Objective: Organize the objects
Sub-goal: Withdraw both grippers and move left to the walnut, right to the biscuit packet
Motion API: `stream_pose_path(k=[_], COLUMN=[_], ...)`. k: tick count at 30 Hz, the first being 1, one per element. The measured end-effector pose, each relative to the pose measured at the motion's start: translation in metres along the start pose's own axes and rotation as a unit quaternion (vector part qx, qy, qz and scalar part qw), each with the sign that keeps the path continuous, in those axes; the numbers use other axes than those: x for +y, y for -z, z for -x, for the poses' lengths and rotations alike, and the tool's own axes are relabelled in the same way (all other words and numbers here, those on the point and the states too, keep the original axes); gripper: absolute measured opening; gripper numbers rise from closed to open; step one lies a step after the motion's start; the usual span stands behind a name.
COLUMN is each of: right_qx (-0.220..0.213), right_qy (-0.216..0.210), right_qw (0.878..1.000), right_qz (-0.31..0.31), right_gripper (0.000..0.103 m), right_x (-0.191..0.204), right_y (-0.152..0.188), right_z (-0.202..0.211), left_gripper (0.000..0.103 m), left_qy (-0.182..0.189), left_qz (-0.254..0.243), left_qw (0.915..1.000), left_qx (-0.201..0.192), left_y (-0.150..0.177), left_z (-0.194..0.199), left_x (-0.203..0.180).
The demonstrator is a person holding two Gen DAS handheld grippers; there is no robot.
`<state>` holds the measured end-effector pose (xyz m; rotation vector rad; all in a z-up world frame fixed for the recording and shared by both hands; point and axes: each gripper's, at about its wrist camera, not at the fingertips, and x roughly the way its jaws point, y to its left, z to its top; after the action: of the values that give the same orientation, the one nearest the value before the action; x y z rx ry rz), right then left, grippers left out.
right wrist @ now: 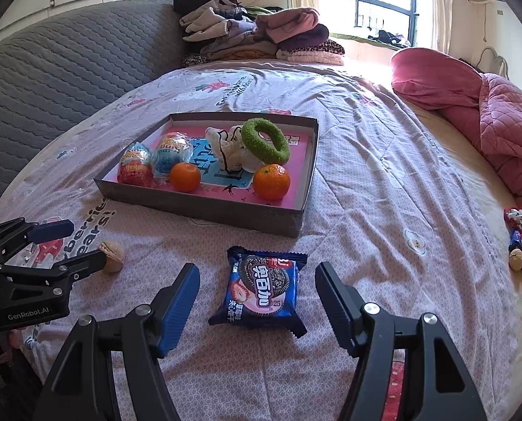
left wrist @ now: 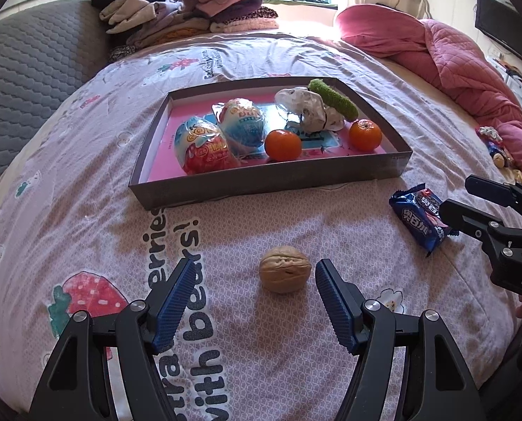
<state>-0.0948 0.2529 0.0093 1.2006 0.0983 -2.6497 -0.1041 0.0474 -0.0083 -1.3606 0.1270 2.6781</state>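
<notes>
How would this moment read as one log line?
left gripper: open around walnut | right gripper: open around cookie packet | tray: partly filled

bed sheet (left wrist: 261,368): matt printed cloth, creased | walnut (left wrist: 285,269): rough, wrinkled shell | biscuit packet (right wrist: 264,289): glossy plastic wrap | tray (left wrist: 271,184): matt cardboard wall | ring (right wrist: 265,141): fuzzy green cloth | left gripper (left wrist: 250,270) pads (left wrist: 175,305): ribbed blue rubber, body matt black plastic

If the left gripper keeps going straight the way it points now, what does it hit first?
Most likely the walnut, which lies on the bedsheet between the open fingers of the left gripper, just ahead of them. Nothing else shows in that line, though depth is hard to judge.
</notes>
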Motion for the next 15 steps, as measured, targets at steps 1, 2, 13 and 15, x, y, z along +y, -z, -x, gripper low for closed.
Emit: stream_pose_path(k=[1, 2, 13, 15], right_qx=[0.001, 0.002, 0.017, 0.020], right_qy=[0.000, 0.001, 0.003, 0.005], right_qw=[1.000, 1.000, 1.000, 1.000], right_qz=[0.000, -0.001, -0.008, -0.005], right_gripper=[0.068, 0.068, 0.068, 0.068], right_x=[0.000, -0.001, -0.003, -0.003], right_y=[0.000, 0.001, 0.004, 0.004], right_z=[-0.001, -0.002, -0.015, -0.018], left_gripper=[0.072, 0.072, 0.072, 0.072], left_qy=[0.002, 0.002, 0.005, 0.011], left_qz=[-0.002, -0.003, 0.005, 0.006], left_qw=[1.0000, 1.0000, 0.9999, 0.9998], left_qx=[0.002, 0.004, 0.012, 0.013], left_y=[0.001, 0.001, 0.003, 0.003], left_z=[-0.001, -0.002, -0.019, -0.023], left_x=[-0.001, -0.003, -0.001, -0.001])
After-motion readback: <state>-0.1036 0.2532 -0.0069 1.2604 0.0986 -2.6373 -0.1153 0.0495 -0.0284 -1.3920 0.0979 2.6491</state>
